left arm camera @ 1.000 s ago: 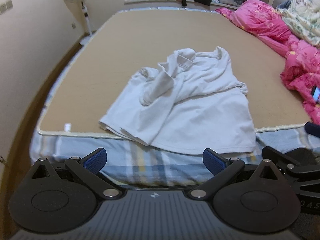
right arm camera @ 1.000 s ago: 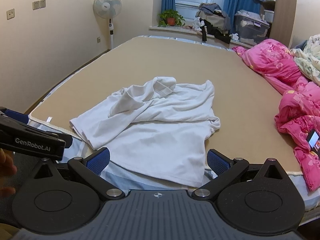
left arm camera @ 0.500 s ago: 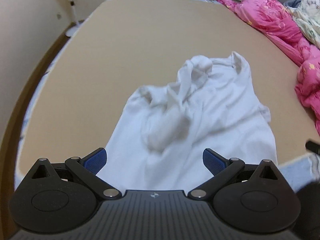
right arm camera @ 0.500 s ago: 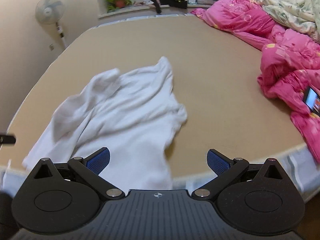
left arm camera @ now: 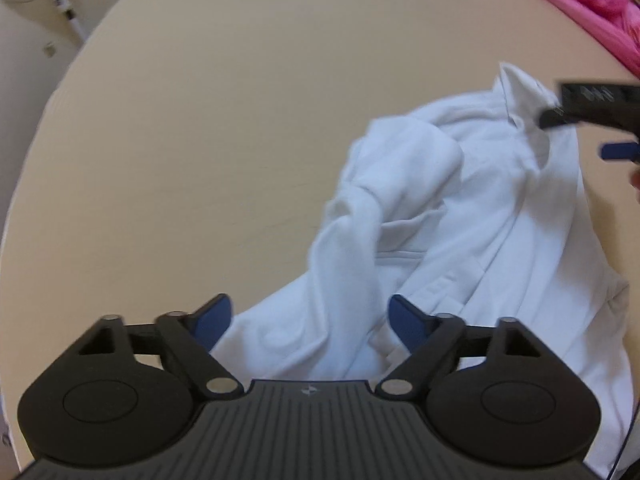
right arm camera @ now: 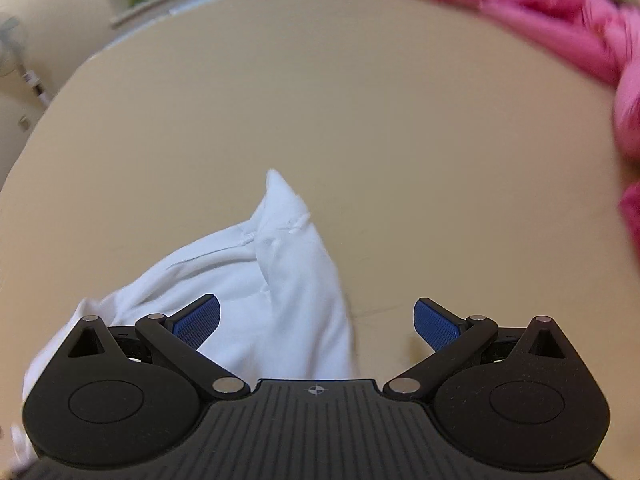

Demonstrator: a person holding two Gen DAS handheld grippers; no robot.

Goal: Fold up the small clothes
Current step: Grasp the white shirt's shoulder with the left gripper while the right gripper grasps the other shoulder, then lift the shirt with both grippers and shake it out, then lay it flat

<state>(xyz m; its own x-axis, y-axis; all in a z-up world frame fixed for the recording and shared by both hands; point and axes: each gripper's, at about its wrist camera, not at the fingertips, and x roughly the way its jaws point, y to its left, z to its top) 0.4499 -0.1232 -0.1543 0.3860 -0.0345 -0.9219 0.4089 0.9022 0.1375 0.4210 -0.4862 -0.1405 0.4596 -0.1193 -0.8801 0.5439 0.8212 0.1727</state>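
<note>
White and rumpled, the shirt [left arm camera: 460,216] lies on the tan mat [left arm camera: 240,120] as we bring the left gripper [left arm camera: 310,318] and right gripper [right arm camera: 316,318] over it, both spread wide and holding nothing, so next we judge each must pinch a shoulder.

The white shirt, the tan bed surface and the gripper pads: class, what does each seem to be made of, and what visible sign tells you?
White shirt: soft knit fabric, probably cotton; matte, falls in loose folds, stitched seams.
Tan bed surface: smooth, flat, matte; likely a mat or fitted cover, unclear which.
Gripper pads: blue, finely dotted texture, probably rubber or plastic, on black plastic-looking arms.
</note>
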